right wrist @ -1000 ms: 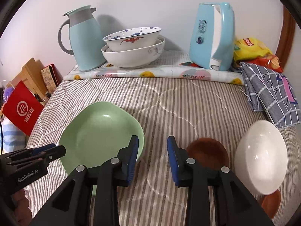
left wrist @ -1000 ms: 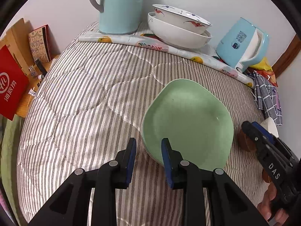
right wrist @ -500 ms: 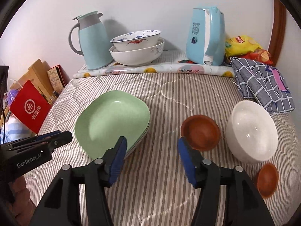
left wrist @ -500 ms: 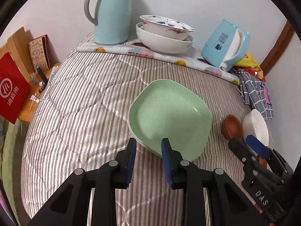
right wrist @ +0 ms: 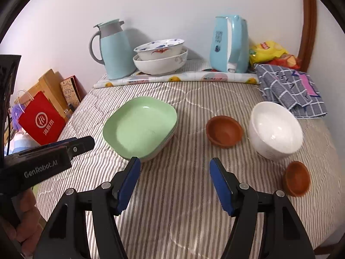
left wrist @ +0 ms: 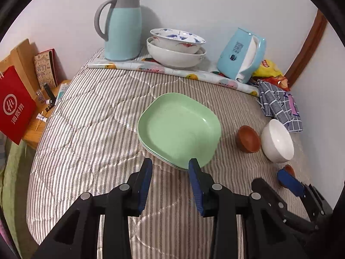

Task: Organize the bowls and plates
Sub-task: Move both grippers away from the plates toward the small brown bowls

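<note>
Hovering with nothing held, the left gripper (left wrist: 170, 165) and right gripper (right wrist: 174, 168) are opening their jaws; the green plates (right wrist: 140, 127) sit stacked mid-frame, freeing both for the white bowl (right wrist: 276, 129) at right.

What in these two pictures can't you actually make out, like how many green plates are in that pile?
- Green plates: both views show stacked rims, but the top plate hides the count.
- Lower big bowl: its inside is covered by the patterned bowl nested in it.
- Small brown bowl: in the left view the right gripper mostly hides it.
- Items beside the red bag: too small to identify.
</note>
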{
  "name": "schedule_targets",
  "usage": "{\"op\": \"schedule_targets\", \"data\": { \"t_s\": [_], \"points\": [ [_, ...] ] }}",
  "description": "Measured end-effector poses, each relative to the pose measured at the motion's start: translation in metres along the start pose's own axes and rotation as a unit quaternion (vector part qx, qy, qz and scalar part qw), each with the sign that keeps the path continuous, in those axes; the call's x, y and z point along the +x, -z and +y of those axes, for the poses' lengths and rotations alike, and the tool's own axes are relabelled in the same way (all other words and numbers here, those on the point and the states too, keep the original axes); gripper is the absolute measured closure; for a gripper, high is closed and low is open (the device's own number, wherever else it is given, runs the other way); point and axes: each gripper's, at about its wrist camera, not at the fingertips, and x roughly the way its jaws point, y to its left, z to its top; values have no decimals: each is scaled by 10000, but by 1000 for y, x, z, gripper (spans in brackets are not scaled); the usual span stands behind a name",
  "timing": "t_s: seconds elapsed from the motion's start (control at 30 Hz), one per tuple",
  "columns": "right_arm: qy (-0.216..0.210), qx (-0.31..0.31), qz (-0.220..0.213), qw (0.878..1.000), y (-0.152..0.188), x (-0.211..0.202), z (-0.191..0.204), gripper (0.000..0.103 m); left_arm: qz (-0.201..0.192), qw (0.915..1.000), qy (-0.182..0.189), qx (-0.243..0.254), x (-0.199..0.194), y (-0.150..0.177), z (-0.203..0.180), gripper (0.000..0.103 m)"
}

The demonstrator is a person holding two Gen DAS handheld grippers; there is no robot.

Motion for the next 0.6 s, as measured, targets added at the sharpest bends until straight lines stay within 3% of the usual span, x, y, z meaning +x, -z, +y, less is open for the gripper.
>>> {"op": "schedule_targets", "data": {
  "t_s": [0.13, 0.6],
  "points": [
    [32, 197, -99, 9998, 6, -18, -10, 37, -236, 9997, 53, 76, -16, 3, -10, 59],
    [351, 1034, -529, 9926, 27, -68, -84, 37, -492, 9979, 229, 341, -32, 9, -59, 59]
  ]
}}
